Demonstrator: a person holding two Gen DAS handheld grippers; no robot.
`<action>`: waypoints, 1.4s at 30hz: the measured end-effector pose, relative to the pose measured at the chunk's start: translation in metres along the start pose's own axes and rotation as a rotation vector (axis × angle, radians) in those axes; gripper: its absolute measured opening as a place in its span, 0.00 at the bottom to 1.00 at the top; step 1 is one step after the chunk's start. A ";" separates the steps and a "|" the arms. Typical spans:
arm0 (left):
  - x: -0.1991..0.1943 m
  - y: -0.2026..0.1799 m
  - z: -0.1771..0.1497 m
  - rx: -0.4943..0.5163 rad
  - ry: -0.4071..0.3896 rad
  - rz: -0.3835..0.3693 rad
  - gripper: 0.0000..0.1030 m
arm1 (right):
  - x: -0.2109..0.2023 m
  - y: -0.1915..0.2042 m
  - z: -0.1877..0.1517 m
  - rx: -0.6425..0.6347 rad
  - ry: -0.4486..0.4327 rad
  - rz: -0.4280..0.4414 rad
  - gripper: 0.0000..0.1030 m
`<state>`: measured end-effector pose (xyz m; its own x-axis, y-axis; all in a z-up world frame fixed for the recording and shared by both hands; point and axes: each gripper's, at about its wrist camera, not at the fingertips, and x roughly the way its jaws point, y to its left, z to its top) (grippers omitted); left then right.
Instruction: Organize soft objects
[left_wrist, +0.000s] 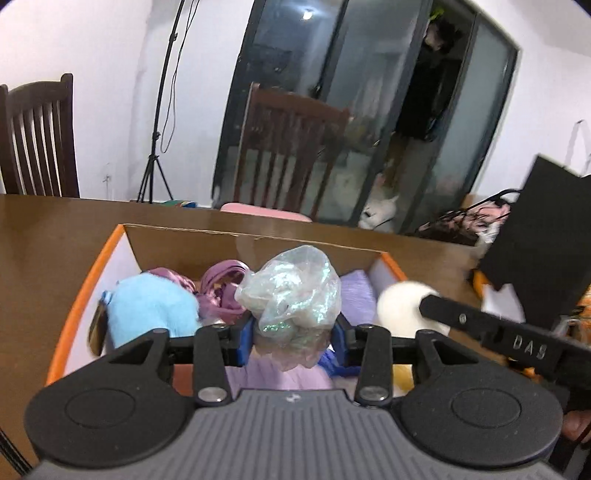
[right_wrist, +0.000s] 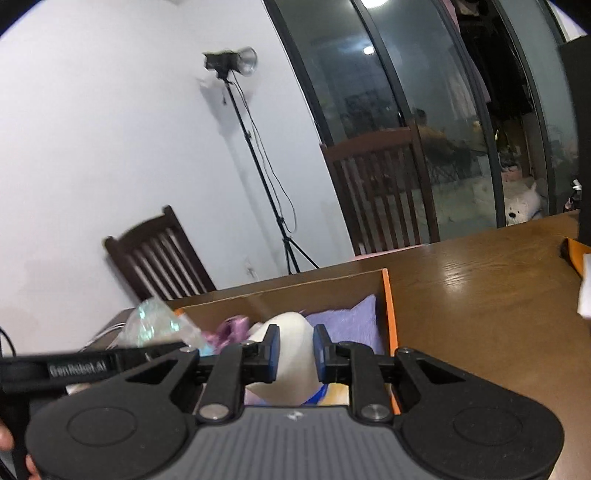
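Two handheld grippers are working over an orange-edged cardboard box (left_wrist: 79, 291) sitting on a brown wooden table (left_wrist: 48, 229), each one clamped on a soft item. The left gripper (left_wrist: 295, 332) is pinching a crumpled iridescent plastic bag (left_wrist: 295, 291) between its blue-padded fingers, holding it above the box interior, where a light blue plush (left_wrist: 151, 314), a twisted pink-purple fabric piece (left_wrist: 221, 288) and a lavender cloth (left_wrist: 356, 299) are lying side by side. The right gripper (right_wrist: 295, 354) is squeezing a white fluffy ball (right_wrist: 293, 350) between its own blue pads, and that ball is hanging over the right-hand part of the box, just beside the lavender cloth (right_wrist: 347, 325). In the left wrist view the white fluffy ball (left_wrist: 402, 310) is showing at the tip of the other tool's black finger, close to the box's right wall. In the right wrist view the iridescent plastic bag (right_wrist: 155, 325) is appearing at the left, above the box's (right_wrist: 388, 306) far corner. Dark wooden chairs (left_wrist: 291, 147) are standing behind the table, a light stand (right_wrist: 236, 122) is rising against the white wall, and glass sliding doors (left_wrist: 369, 92) are filling the background. A black box (left_wrist: 543, 240) is resting at the table's right edge.
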<state>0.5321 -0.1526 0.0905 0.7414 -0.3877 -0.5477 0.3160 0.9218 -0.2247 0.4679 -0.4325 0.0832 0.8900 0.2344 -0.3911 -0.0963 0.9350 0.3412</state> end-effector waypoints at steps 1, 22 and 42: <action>0.011 0.002 0.001 0.001 0.001 0.029 0.43 | 0.015 -0.002 0.005 0.002 0.009 0.001 0.18; -0.057 0.024 0.000 0.079 -0.107 0.107 0.83 | 0.033 0.023 0.034 -0.065 0.013 -0.028 0.64; -0.271 0.004 -0.100 0.162 -0.334 0.250 0.99 | -0.191 0.079 -0.042 -0.304 -0.097 -0.161 0.95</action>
<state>0.2731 -0.0431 0.1574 0.9489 -0.1588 -0.2728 0.1720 0.9848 0.0252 0.2710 -0.3926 0.1486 0.9414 0.0648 -0.3310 -0.0665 0.9978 0.0064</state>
